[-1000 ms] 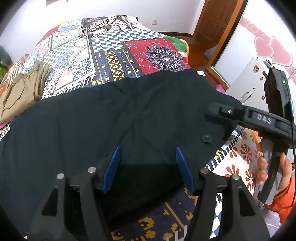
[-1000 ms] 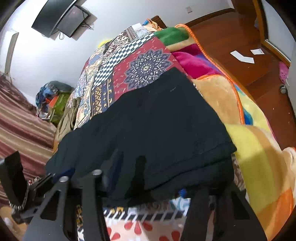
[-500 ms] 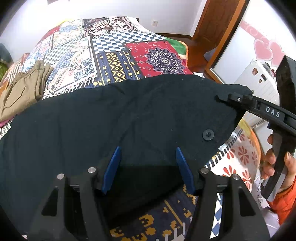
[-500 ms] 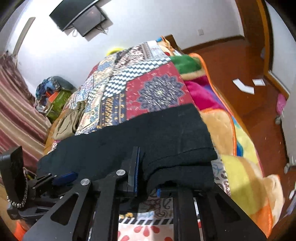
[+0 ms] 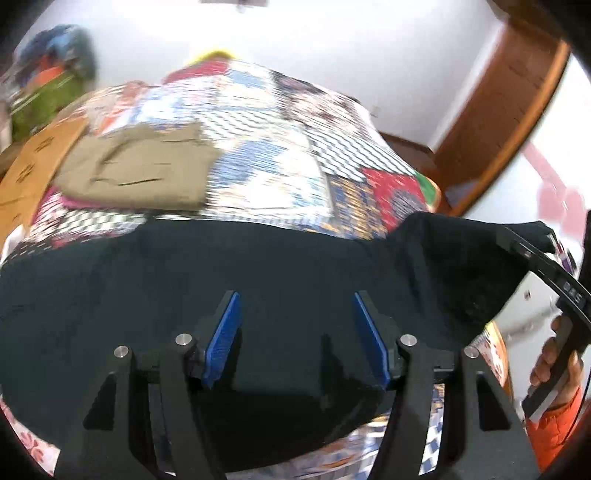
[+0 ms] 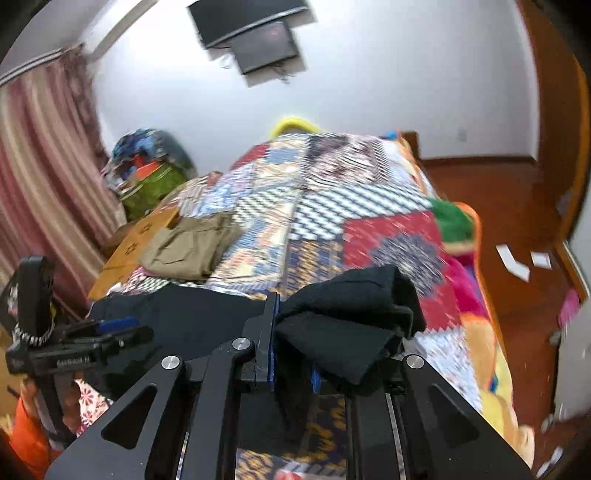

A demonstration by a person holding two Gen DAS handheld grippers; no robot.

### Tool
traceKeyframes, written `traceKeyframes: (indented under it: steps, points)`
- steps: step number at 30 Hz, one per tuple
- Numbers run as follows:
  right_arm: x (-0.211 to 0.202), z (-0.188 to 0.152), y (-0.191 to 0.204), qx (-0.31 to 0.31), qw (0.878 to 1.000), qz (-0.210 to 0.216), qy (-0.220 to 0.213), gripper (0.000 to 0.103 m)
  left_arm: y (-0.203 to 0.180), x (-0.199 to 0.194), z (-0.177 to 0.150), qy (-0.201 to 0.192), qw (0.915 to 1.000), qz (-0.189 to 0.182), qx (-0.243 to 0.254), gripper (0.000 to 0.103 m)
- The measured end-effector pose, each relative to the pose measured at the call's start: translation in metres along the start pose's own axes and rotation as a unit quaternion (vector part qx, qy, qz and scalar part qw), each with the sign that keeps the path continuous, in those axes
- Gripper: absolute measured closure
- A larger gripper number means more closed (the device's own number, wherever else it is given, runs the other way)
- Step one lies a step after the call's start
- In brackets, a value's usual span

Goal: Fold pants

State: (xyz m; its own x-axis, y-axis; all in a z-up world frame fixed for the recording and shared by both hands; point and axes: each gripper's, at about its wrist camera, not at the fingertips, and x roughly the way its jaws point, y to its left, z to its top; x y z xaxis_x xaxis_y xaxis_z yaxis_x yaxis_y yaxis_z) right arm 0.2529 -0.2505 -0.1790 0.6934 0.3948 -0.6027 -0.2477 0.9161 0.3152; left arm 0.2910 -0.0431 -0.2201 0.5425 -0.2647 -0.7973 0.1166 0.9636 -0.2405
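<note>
Black pants (image 5: 277, 273) lie spread across the near end of the patchwork bed (image 5: 266, 147). My left gripper (image 5: 295, 332) hovers over them with its blue pads (image 5: 223, 334) wide apart. The fabric runs beneath and between the pads, and I see no pinch. My right gripper (image 6: 291, 354) is shut on a bunched corner of the black pants (image 6: 354, 317), which it holds lifted off the quilt. In the left wrist view the right gripper (image 5: 532, 247) grips that raised corner at the right edge, held by a hand (image 5: 554, 362). The left gripper (image 6: 107, 332) shows low left in the right wrist view.
Folded khaki pants (image 5: 140, 173) rest further up the bed, next to a cardboard box (image 5: 33, 162). A pile of bags (image 6: 151, 173) and a striped curtain (image 6: 40, 166) stand at the left. A TV (image 6: 255, 33) hangs on the wall. A wooden floor and door (image 6: 554, 147) are to the right.
My right gripper has closed on the pants' corner and lifted it. Both hands have risen and rolled, so more of the far bed and wall shows. The left jaws kept their width.
</note>
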Motion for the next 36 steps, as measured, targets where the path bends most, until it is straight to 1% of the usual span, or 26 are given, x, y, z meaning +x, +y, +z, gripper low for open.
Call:
traceKeyframes:
  steps: [1, 5, 8, 10, 13, 16, 18, 19, 20, 21, 22, 24, 25, 27, 29, 32, 36]
  points:
    - [0.002, 0.002, 0.007, -0.009, 1.000, 0.003, 0.000, 0.091, 0.014, -0.006, -0.001, -0.004, 0.9999, 0.007, -0.011, 0.041]
    - [0.023, 0.007, 0.058, -0.076, 0.997, 0.018, 0.008, 0.091, 0.056, -0.020, -0.006, -0.014, 0.9984, 0.022, -0.050, 0.041]
    - [0.044, -0.001, 0.098, -0.125, 0.991, 0.033, 0.031, 0.091, 0.083, -0.028, -0.016, -0.018, 0.9968, 0.029, -0.072, 0.041]
    - [0.057, -0.007, 0.117, -0.148, 0.987, 0.040, 0.044, 0.091, 0.102, -0.032, -0.025, -0.017, 0.9952, 0.031, -0.091, 0.041]
    - [0.082, -0.022, 0.147, -0.176, 0.980, 0.056, 0.079, 0.091, 0.118, -0.032, -0.035, -0.011, 0.9937, 0.025, -0.108, 0.041]
    - [0.107, -0.047, 0.166, -0.212, 0.967, 0.055, 0.131, 0.090, 0.131, -0.032, -0.049, -0.002, 0.9923, 0.023, -0.122, 0.041]
    - [0.128, -0.068, 0.166, -0.215, 0.957, 0.056, 0.184, 0.086, 0.135, -0.029, -0.057, 0.006, 0.9914, 0.017, -0.130, 0.041]
    - [0.132, -0.075, 0.166, -0.214, 0.954, 0.052, 0.201, 0.086, 0.136, -0.027, -0.060, 0.010, 0.9912, 0.015, -0.131, 0.041]
    - [0.133, -0.077, 0.165, -0.214, 0.954, 0.050, 0.204, 0.085, 0.136, -0.025, -0.061, 0.012, 0.9913, 0.017, -0.130, 0.041]
    - [0.132, -0.077, 0.165, -0.212, 0.955, 0.051, 0.202, 0.082, 0.135, -0.024, -0.062, 0.014, 0.9916, 0.018, -0.127, 0.041]
    - [0.130, -0.074, 0.163, -0.205, 0.956, 0.055, 0.203, 0.070, 0.134, -0.024, -0.063, 0.016, 0.9921, 0.020, -0.123, 0.041]
    - [0.126, -0.067, 0.156, -0.173, 0.958, 0.079, 0.216, 0.054, 0.130, -0.023, -0.063, 0.018, 0.9931, 0.021, -0.114, 0.041]
    - [0.122, -0.064, 0.152, -0.157, 0.960, 0.092, 0.213, 0.055, 0.127, -0.024, -0.063, 0.016, 0.9934, 0.019, -0.112, 0.041]
    - [0.115, -0.062, 0.149, -0.156, 0.960, 0.101, 0.209, 0.055, 0.121, -0.028, -0.060, 0.010, 0.9944, 0.014, -0.105, 0.041]
    - [0.106, -0.062, 0.144, -0.165, 0.960, 0.099, 0.203, 0.055, 0.114, -0.032, -0.055, 0.004, 0.9954, 0.012, -0.094, 0.041]
    - [0.095, -0.060, 0.134, -0.160, 0.963, 0.099, 0.196, 0.055, 0.107, -0.033, -0.050, 0.001, 0.9966, 0.014, -0.082, 0.041]
    - [0.079, -0.054, 0.119, -0.144, 0.969, 0.087, 0.179, 0.055, 0.105, -0.029, -0.048, 0.007, 0.9967, 0.015, -0.080, 0.041]
